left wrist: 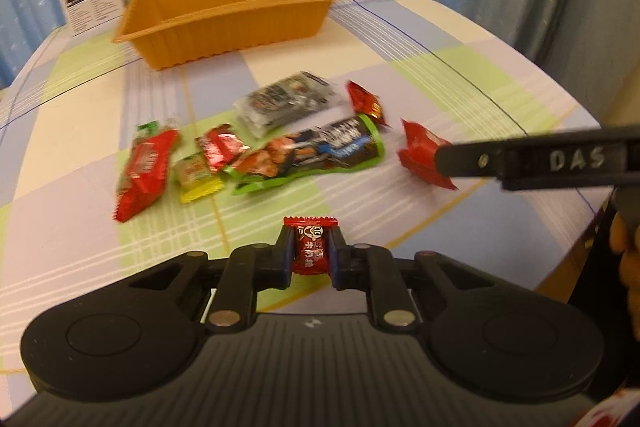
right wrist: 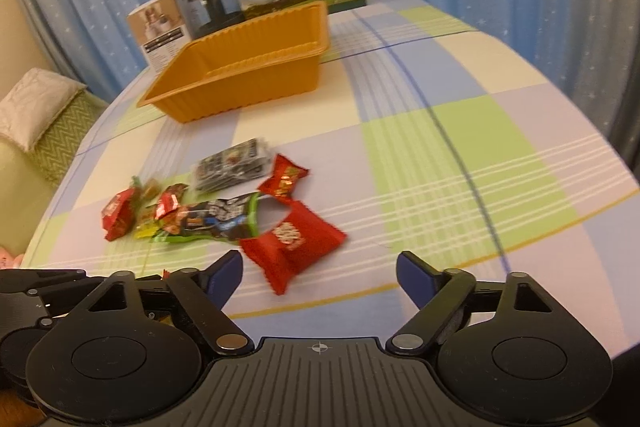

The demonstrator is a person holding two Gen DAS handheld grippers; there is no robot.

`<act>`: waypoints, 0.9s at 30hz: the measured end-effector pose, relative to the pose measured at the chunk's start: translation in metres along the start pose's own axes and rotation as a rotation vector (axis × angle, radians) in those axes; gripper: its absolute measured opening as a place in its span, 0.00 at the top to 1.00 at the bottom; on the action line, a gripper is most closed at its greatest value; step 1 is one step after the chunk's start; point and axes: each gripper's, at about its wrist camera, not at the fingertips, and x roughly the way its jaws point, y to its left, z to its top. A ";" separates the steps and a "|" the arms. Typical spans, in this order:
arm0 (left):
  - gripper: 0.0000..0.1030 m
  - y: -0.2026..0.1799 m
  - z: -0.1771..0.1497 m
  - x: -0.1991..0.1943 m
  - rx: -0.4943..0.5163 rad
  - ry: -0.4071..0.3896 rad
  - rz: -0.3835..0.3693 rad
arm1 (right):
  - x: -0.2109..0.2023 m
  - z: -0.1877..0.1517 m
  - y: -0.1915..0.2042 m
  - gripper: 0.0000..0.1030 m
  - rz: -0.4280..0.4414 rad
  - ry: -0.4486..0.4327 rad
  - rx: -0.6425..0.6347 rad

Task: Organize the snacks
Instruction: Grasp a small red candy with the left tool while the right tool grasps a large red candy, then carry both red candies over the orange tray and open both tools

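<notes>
Left gripper (left wrist: 311,253) fingers clamped on small red candy (left wrist: 309,247) | right gripper (right wrist: 320,277) fingers apart, empty | snack pile (left wrist: 280,143) mid-frame, blurred | both grippers angled down at table (right wrist: 460,131)

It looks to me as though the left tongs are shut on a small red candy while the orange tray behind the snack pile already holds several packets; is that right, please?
Not quite: the orange tray holds nothing, as the right wrist view shows. The rest stands: the left tongs are shut on the small red candy, and the snack pile lies on the tablecloth before the tray.
</notes>
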 end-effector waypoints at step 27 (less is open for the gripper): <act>0.85 0.020 0.010 -0.021 -0.123 -0.052 0.003 | 0.021 0.010 0.017 0.74 -0.055 -0.018 -0.067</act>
